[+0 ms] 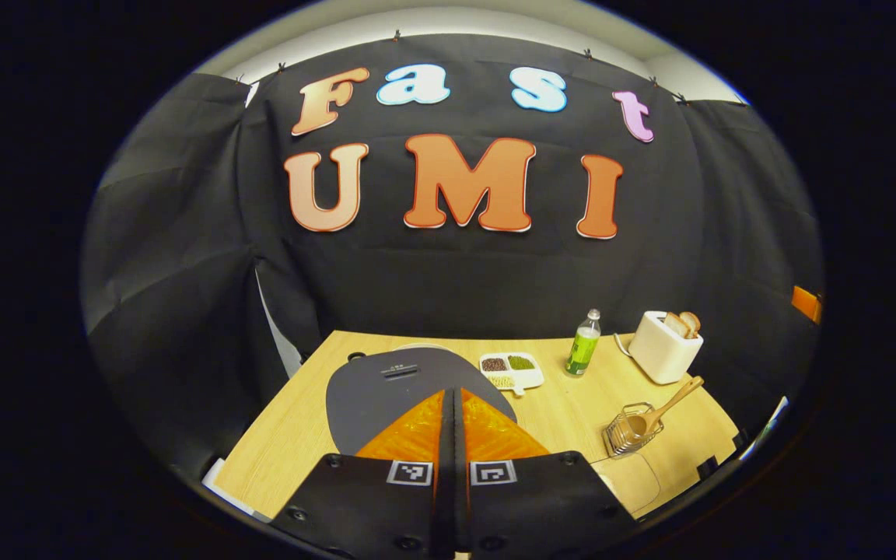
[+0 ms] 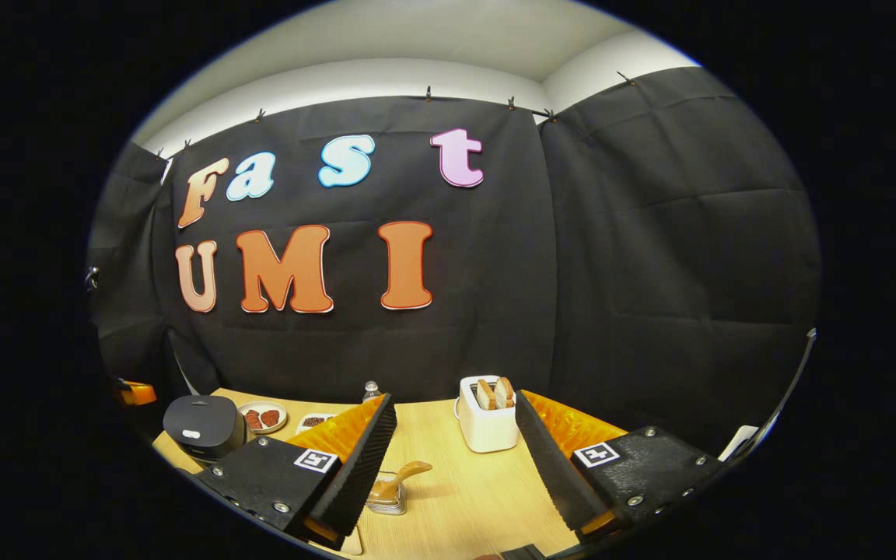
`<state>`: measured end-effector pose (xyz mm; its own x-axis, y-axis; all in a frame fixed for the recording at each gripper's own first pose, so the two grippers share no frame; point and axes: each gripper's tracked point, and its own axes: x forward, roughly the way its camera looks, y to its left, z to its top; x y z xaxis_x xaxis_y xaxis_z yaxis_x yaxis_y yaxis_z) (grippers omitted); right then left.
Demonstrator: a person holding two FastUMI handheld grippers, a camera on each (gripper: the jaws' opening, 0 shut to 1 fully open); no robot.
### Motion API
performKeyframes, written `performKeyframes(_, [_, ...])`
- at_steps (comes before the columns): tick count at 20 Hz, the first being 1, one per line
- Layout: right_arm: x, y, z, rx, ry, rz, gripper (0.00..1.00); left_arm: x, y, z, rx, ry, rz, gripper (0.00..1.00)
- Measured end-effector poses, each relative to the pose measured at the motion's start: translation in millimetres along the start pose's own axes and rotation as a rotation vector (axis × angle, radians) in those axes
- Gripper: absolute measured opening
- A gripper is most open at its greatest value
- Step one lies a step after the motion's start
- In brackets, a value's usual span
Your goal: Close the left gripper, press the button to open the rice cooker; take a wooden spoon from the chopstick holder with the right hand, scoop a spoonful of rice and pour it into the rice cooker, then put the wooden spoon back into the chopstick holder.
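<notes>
In the left gripper view, the left gripper (image 1: 453, 412) has its two fingers pressed together with nothing between them, poised over the dark lid of the rice cooker (image 1: 409, 373), which is down. The cooker stands at the near left of the wooden table (image 1: 572, 412). Behind it lies a white divided dish (image 1: 511, 369) of grains, then a green bottle (image 1: 583, 344) and a white toaster (image 1: 664, 347) holding bread. Nearer, at the right, the wire chopstick holder (image 1: 628, 431) carries the wooden spoon (image 1: 664, 411), its handle leaning up to the right.

In the right gripper view, the right gripper (image 2: 456, 459) is spread wide and empty above the table. Between its fingers sit the toaster (image 2: 487, 416) and, closer, the chopstick holder (image 2: 387, 498) with the spoon (image 2: 401, 476). The rice cooker (image 2: 204, 426) is seen whole at far left, lid closed, with a round plate (image 2: 263, 417) of reddish food just beside it.
</notes>
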<state>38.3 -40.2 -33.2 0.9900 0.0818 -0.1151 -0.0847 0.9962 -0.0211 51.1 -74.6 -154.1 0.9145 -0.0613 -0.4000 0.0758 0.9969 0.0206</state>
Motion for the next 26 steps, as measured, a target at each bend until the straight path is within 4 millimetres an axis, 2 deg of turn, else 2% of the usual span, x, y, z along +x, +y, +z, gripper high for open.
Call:
performKeyframes(4, [1.3, -11.0, -3.1, -0.008, 0.013, -0.026, 0.95, 28.4, -3.8, -30.8, -0.019, 0.073, -0.013, 0.04])
performKeyframes(7, [2.2, -17.9, -8.7, -0.011, 0.029, -0.043, 0.95, 43.0, -4.1, -52.6, -0.030, 0.117, -0.015, 0.04])
performKeyframes(8, [2.5, -19.5, -10.3, -0.011, 0.034, -0.046, 0.95, 46.6, -3.2, -59.3, -0.031, 0.134, -0.011, 0.00])
performKeyframes(11, [3.5, -23.0, -14.4, -0.017, 0.043, -0.055, 0.95, 55.4, 1.9, -75.6, -0.024, 0.164, 0.007, 0.04])
performKeyframes(13, [2.5, -25.2, -17.2, -0.019, 0.048, -0.059, 0.95, 57.8, 6.2, -81.2, -0.022, 0.179, 0.017, 0.04])
performKeyframes(21, [9.8, -19.6, -26.6, 0.006, 0.065, -0.042, 0.95, 56.1, 6.3, -87.6, -0.046, 0.164, 0.023, 0.04])
performKeyframes(26, [6.9, -20.0, -34.0, -0.011, 0.083, -0.033, 0.95, 54.5, 2.8, -97.6, -0.016, 0.170, 0.038, 0.05])
